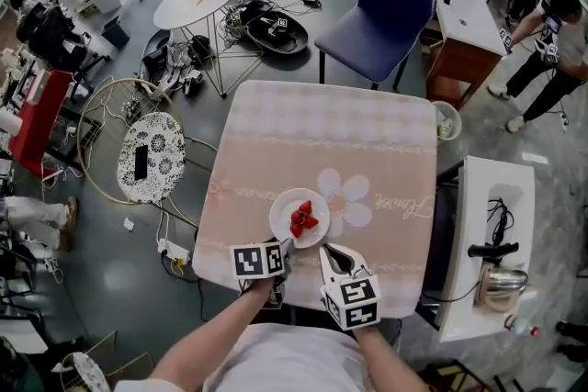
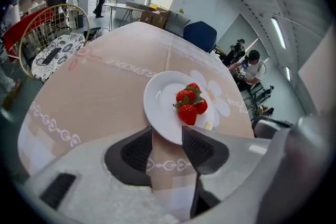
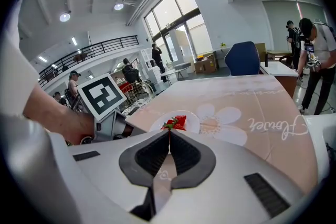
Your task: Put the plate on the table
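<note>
Head view. Square worktop (image 1: 276,151) under a pink-beige cloth printed with a white flower and script. White plate (image 1: 285,218) flat on the cloth toward 6 o'clock, close to the near edge, three strawberries (image 1: 303,218) on it. Left gripper (image 1: 287,248) at the plate's 6 o'clock rim; right gripper (image 1: 329,254) just beside, at the plate's 4 o'clock, off the plate. Blue chair (image 1: 377,9) at 12 o'clock of the worktop. Round white table (image 1: 197,5) with tangled cables beneath at 11 o'clock. Lace-topped stool (image 1: 150,156) at 9 o'clock. White side counter (image 1: 501,197) bearing a metal kettle (image 1: 501,285) at 4 o'clock. Glossy grey floor (image 1: 92,289); people standing at the room's edges.

Left gripper view. Jaws apart, the plate's near rim lying in the gap at their tips, pads not pressing on it. Plate resting on the cloth, strawberries right of its centre. Tall windows and a sloped white ceiling at 12 o'clock.

Right gripper view. Jaws together, nothing between them. Plate and fruit straight ahead past the tips; the left gripper's marker cube (image 3: 102,94) at 9 o'clock. High glazed wall (image 3: 178,23), balcony rail and round ceiling lights above.
</note>
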{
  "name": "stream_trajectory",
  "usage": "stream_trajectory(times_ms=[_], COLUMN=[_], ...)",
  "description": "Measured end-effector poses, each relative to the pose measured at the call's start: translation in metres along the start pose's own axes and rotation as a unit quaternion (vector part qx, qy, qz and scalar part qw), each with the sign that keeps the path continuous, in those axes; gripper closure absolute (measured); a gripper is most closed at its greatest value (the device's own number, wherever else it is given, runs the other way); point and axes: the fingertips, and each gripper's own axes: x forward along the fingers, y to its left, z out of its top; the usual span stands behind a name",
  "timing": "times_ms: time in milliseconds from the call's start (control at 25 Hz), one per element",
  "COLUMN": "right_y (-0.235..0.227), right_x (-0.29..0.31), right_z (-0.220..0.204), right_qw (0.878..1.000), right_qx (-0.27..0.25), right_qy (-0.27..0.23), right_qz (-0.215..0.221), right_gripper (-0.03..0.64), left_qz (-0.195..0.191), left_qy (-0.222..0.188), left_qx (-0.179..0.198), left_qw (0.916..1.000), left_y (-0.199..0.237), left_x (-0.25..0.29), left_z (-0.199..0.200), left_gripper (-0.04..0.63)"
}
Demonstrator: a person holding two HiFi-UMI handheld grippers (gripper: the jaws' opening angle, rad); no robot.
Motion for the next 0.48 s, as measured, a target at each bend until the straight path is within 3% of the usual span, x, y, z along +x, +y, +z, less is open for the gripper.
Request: stream_trajectory(times_ms=[240,480], right_y=[0.0,0.006], right_x=[-0.002,-0.006], right_z=[0.004,0.016], right_qw=[1.0,1.0], right_qx=[0.006,0.012], right_qy=[-0.005,-0.02], right_qz=[-0.001,-0.018], right_gripper=[0.612,0.613], left_qz=[-0.006,-0.047], left_qy=[-0.013,-0.035], left_qx=[0.022,0.064], left_qw=[0.9996,0.9962], left_y=[-0.003,-0.02], left_x=[-0.011,-0.03], left_z=[0.003,0.011], left_gripper=[0.425,0.426])
